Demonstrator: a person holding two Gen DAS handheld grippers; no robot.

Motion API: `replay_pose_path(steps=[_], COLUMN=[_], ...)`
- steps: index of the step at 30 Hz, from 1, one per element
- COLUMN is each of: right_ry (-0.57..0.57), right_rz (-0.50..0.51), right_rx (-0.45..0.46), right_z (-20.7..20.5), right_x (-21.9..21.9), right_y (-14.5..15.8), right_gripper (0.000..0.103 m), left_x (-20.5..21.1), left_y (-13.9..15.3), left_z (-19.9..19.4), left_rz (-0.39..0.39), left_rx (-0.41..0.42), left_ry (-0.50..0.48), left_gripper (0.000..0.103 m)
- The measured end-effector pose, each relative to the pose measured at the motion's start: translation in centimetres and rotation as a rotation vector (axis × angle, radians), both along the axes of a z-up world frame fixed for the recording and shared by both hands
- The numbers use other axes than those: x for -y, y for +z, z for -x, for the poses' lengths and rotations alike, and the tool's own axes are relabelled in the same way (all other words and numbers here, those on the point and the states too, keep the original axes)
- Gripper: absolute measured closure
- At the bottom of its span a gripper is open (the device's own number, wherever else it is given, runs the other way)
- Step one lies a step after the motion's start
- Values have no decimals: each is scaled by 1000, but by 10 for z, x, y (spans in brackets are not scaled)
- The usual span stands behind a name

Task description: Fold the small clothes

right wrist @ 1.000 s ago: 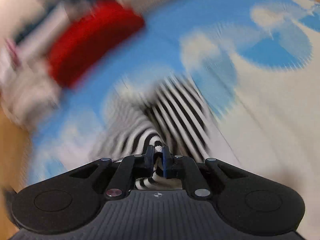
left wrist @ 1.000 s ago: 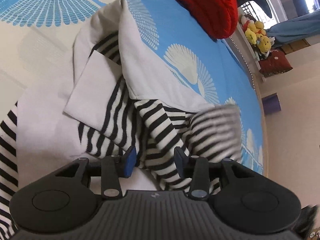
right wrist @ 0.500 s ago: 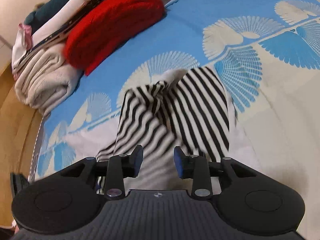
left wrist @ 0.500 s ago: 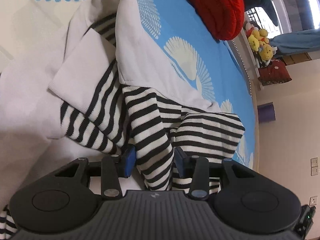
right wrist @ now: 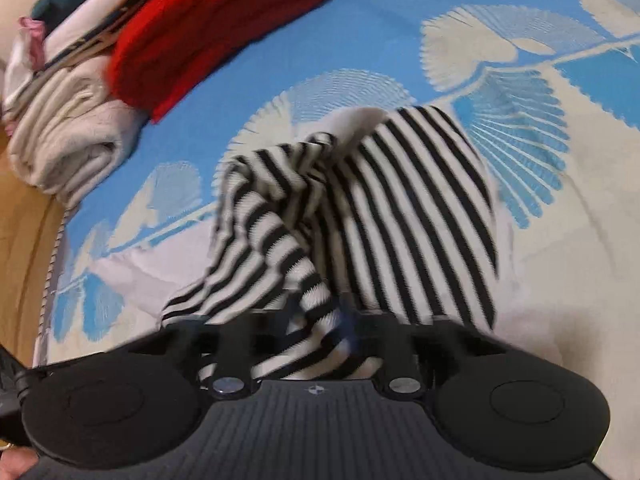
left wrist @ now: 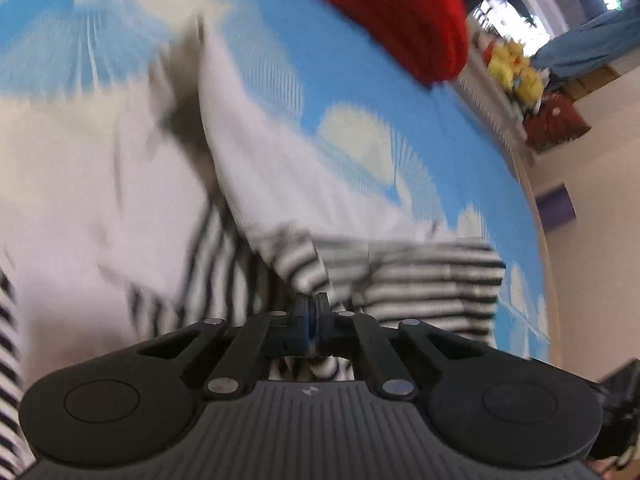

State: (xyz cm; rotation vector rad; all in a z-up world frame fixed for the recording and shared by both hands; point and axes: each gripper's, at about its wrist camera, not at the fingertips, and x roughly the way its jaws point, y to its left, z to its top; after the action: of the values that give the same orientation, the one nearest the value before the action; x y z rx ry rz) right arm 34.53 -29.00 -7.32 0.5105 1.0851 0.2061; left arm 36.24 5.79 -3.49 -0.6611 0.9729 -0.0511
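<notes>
Across the left of the left wrist view, spread over a blue bedspread printed with white fan shells [left wrist: 360, 92]: a black-and-white striped knit garment with plain white panels [left wrist: 432, 280], white cloth to the left, striped folds bunched at centre and right, all smeared by blur. At centre, low in the frame, the left gripper [left wrist: 311, 306], jaws just closed and now pressed together, pinching a narrow striped fold of the garment that runs down between them. Further right and above, a red knitted piece [left wrist: 400, 12] on the bedspread, well apart from the garment. Beyond the bed edge, at far right, yellow plush toys [left wrist: 516, 72] near a pale wall.

At the far left of the right wrist view, a stack of folded cream and white cloth [right wrist: 64, 136] by the bed edge, with the red knitted piece [right wrist: 216, 28] lying just beside it. At centre, the black-and-white striped knit garment [right wrist: 400, 208] heaped on the bedspread [right wrist: 400, 12], one twisted striped strip leading down into the right gripper [right wrist: 318, 320]. Fingers blurred there, jaws just closed, clamped on that strip. To the right, only the shell print.
</notes>
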Motion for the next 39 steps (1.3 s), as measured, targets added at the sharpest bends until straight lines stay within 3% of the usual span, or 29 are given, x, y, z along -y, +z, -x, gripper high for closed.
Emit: replay_pose_path(steps=[5,7,9,11,12,13,14,17,20,21,22,24,27,28,30,31,33,36,37,39], right_ry=[-216,-288,-340,-356,-381,-407,-423,-406,-365,-359,-353,-340,-331,-330,-333,-330,-322,-285,-273,-268], right_rz=[-241,-285,-325,-253,-207,-180,-174,-147,-120,-119,-120,-129,-148,-174,-205,-214,-182,-59,-24,-11], right_rx=[183,230,158,22,-21,-53,-73,-56,-32,-32,-35,-36,7,31,69,84,60,-144,-231,-313], right_z=[16,27,34,36,38,39,38,32,26,24,23,19,20,21,23,25,28,26,27,27], right_x=[37,49,55,53,53,55,57,53,45,47,46,46,44,45,43,42,36,23,19,17], right_y=[39,47,37,18,9,1,-5,-6,0,-1,0,-4,3,8,17,21,21,-4,-18,-36], right_gripper=[102,102,102,102,102,102,102,99,98,98,98,98,101,102,102,102,102,102,101,97], left_x=[-50,-69,-80,-73,-64,-52,-37,-5,12,17,18,12,-3,-10,-29,-38,-52,-67,-71,-79], left_y=[52,56,45,19,4,-8,-18,-30,-41,-40,-39,-21,35,50,65,62,41,-13,-25,-30], left_z=[15,20,20,14,9,6,4,1,1,2,2,3,9,13,18,18,13,9,11,14], left_rz=[-154,-143,-32,157,245,292,292,212,194,180,159,56,-116,-150,-171,-157,-96,48,93,131], left_rx=[251,264,210,98,25,-42,-101,-166,-194,-196,-186,-109,130,196,244,220,90,-189,-243,-254], left_ry=[160,212,219,170,127,89,47,-24,-36,-37,-33,8,50,69,100,111,128,141,165,179], left_gripper=[103,103,103,99,94,78,67,65,67,71,98,102,102,102,102,102,102,100,99,92])
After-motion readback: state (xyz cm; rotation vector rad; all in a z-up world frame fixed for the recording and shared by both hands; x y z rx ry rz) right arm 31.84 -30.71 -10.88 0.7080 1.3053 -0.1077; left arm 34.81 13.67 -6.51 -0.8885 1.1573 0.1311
